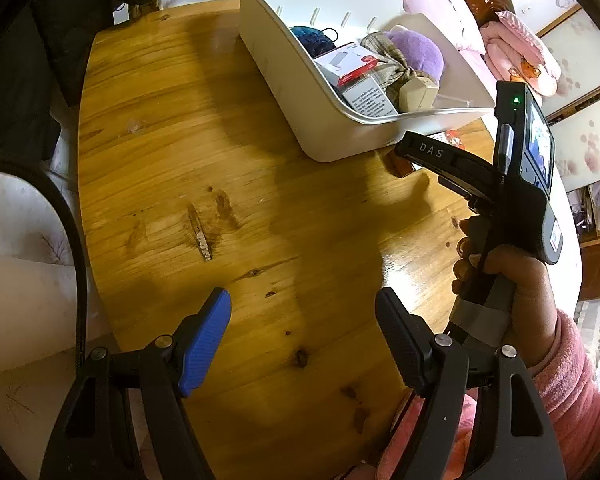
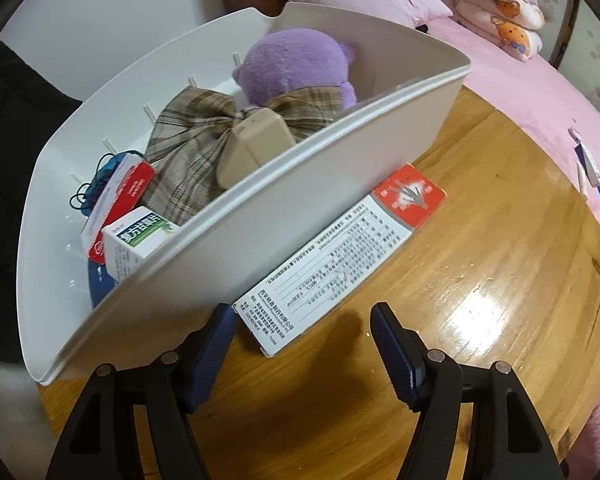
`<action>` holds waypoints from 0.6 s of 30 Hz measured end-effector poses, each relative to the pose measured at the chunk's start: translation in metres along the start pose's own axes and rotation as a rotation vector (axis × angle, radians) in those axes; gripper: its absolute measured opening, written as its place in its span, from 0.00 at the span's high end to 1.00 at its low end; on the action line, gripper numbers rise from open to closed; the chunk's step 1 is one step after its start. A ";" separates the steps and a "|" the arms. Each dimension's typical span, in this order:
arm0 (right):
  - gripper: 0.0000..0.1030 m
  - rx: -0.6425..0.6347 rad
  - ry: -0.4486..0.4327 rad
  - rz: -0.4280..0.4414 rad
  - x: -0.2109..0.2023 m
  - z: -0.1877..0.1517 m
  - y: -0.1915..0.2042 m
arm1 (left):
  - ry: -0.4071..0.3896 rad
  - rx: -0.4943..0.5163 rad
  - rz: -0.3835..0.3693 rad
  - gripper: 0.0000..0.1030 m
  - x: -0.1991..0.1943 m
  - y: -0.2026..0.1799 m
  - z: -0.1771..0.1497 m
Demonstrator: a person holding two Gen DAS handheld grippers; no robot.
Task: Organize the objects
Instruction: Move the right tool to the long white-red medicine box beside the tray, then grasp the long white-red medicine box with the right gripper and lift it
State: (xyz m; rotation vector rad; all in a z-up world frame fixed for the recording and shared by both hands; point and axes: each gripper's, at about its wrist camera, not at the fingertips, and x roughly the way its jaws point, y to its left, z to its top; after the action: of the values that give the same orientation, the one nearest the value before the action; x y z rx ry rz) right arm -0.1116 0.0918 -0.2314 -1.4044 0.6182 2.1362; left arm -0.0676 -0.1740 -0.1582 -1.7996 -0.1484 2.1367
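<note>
Left wrist view, left to right: the left gripper (image 1: 304,340) hovers over the bare round wooden desk (image 1: 180,152), jaws apart and empty; beyond it stands the white plastic storage bin (image 1: 300,92); at the far right a hand (image 1: 504,276) holds the right gripper (image 2: 304,344).

Right wrist view, left to right: the bin holds one blue knitted bundle (image 2: 104,176), one red-and-white carton (image 2: 120,196), one green-labelled white box (image 2: 136,240), one plaid fabric bow (image 2: 188,140), one beige plastic case (image 2: 256,144) and one purple plush toy (image 2: 296,64).

The long white-and-red printed carton (image 2: 340,256) (the only item left outside) lies on the desk against the bin's wall.

Step in hand, apparently: approaching this carton. The right jaws stand open, nothing between them, its near end just ahead. Next: straddle the carton, close, lift it over the rim.
</note>
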 end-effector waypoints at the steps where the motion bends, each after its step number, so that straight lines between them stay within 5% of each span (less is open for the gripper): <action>1: 0.52 0.013 0.021 -0.003 0.003 -0.001 -0.005 | 0.001 0.000 0.001 0.25 0.000 -0.001 -0.001; 11: 0.94 0.031 0.027 -0.023 0.003 -0.018 -0.048 | 0.012 0.006 0.006 0.25 0.004 -0.014 -0.001; 18: 1.00 0.053 -0.002 -0.006 -0.003 -0.029 -0.090 | 0.028 0.040 0.001 0.25 0.011 -0.034 -0.001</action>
State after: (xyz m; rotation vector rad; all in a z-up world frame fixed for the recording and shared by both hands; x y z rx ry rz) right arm -0.0331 0.1429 -0.2479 -1.3736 0.6643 2.1011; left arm -0.0615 -0.1385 -0.1591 -1.8068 -0.0968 2.0991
